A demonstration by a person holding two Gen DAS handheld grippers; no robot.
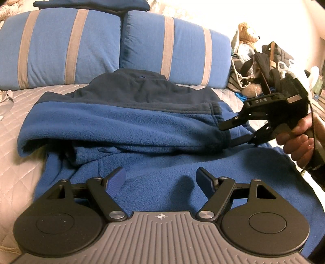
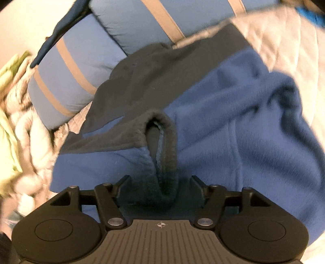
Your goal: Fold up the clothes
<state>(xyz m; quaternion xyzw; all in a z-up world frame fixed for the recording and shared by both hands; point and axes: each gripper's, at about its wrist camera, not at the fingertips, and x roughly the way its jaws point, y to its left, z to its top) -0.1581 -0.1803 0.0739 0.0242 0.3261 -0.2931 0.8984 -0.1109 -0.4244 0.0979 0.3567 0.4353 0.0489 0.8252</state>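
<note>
A blue fleece jacket [image 1: 162, 182] with a dark navy top part [image 1: 142, 91] lies on the bed, one sleeve folded across its body. The sleeve's dark cuff [image 2: 168, 146] stands as a loose loop between the fingers of my right gripper [image 2: 160, 182], whose jaws are spread and not squeezing it. In the left wrist view that right gripper [image 1: 227, 135], held in a hand [image 1: 298, 142], sits at the cuff [image 1: 220, 121] on the right. My left gripper [image 1: 161, 176] hovers open over the jacket's lower body with nothing between its fingers.
Two blue pillows with tan stripes [image 1: 67, 46] lean at the head of the bed. The grey quilted bedspread [image 1: 18, 132] shows to the left. Bags, straps and a teddy bear [image 1: 247, 34] crowd the far right. A dark folded garment [image 1: 91, 4] rests on the pillows.
</note>
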